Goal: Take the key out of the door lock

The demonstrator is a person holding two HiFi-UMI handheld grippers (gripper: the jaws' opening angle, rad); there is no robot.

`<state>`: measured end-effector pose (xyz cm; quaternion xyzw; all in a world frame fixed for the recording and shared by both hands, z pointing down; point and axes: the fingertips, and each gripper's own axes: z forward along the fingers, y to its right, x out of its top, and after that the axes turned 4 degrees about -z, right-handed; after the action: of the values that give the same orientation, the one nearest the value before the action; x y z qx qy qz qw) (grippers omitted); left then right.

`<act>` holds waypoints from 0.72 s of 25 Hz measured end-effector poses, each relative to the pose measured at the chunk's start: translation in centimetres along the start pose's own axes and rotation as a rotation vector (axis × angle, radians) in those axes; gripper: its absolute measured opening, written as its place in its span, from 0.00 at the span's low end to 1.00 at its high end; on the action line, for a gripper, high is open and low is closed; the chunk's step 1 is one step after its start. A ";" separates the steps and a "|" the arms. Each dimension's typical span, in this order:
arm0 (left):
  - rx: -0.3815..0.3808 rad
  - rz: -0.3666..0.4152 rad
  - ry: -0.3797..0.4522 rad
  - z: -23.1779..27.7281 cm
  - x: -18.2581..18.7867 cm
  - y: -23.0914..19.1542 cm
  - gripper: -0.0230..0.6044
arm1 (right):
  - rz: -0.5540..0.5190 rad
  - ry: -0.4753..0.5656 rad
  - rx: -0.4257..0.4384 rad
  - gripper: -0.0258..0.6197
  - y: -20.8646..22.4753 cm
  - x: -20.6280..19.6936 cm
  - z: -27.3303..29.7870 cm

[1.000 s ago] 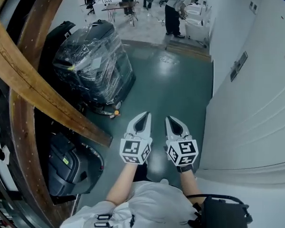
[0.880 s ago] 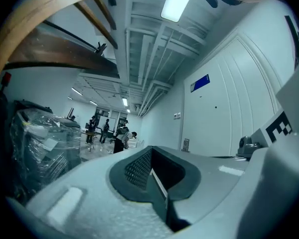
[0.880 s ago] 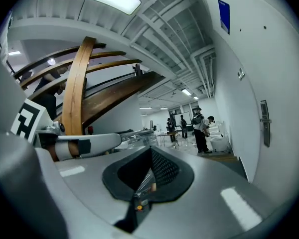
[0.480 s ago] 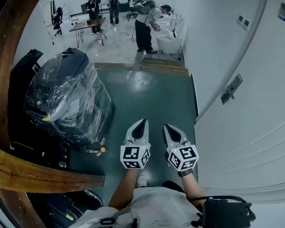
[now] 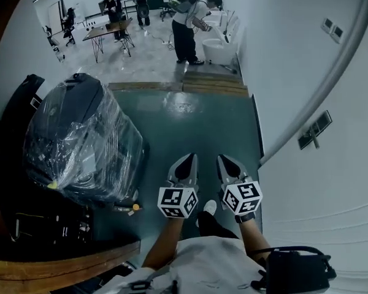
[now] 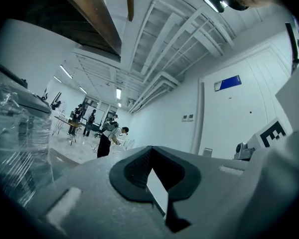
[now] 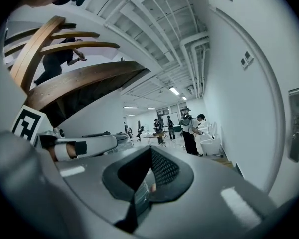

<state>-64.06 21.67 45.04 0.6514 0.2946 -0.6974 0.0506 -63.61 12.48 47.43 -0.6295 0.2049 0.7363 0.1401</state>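
Above the near edge of the green floor (image 5: 214, 127), we are holding the left tongs (image 5: 189, 158) and the right tongs (image 5: 224, 159) side by side, near each other but apart, both pointing roughly level toward the floor's far edge. Both pairs of tongs are sitting fully closed, jaw against jaw, and are gripping nothing. Their marker cubes (image 5: 176, 202) are facing up at us.

Along the floor's right edge a white door (image 5: 331, 188) is standing beside a curved white wall (image 5: 288, 60). A dark handle plate (image 5: 314, 129) with a lever is sitting on that door, ahead of the right tongs and well apart from them. The right gripper view is showing the same plate at its right border. The lock probably belongs to this plate, but the key is too small for us to make out in any view.

At the floor's left edge a dark machine wrapped in clear plastic (image 5: 80, 139) is standing. A brown wooden beam (image 5: 61, 265) is crossing the near left corner. At the far edge, wooden steps (image 5: 211, 83) are leading to a paler floor. A person (image 5: 187, 23) is bending over white fixtures there, and others are gathering round a worktop (image 5: 110, 29).
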 end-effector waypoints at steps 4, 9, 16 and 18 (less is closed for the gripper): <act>0.001 0.139 -0.029 8.5 1.3 -0.3 0.04 | -0.033 0.040 -0.012 0.04 6.1 3.2 6.3; -0.006 0.206 -0.008 17.4 3.6 -0.9 0.04 | -0.069 0.102 -0.026 0.04 11.9 7.2 11.4; -0.096 0.159 -0.120 27.1 -0.8 -0.9 0.04 | 0.043 0.059 -0.100 0.04 20.2 4.1 14.9; -0.148 0.143 -0.128 31.0 -1.4 -0.5 0.04 | 0.040 0.057 -0.161 0.04 23.6 4.0 15.6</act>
<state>-91.32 6.82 45.86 0.6193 0.2942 -0.7086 0.1666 -88.81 -0.93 48.37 -0.6552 0.1614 0.7348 0.0681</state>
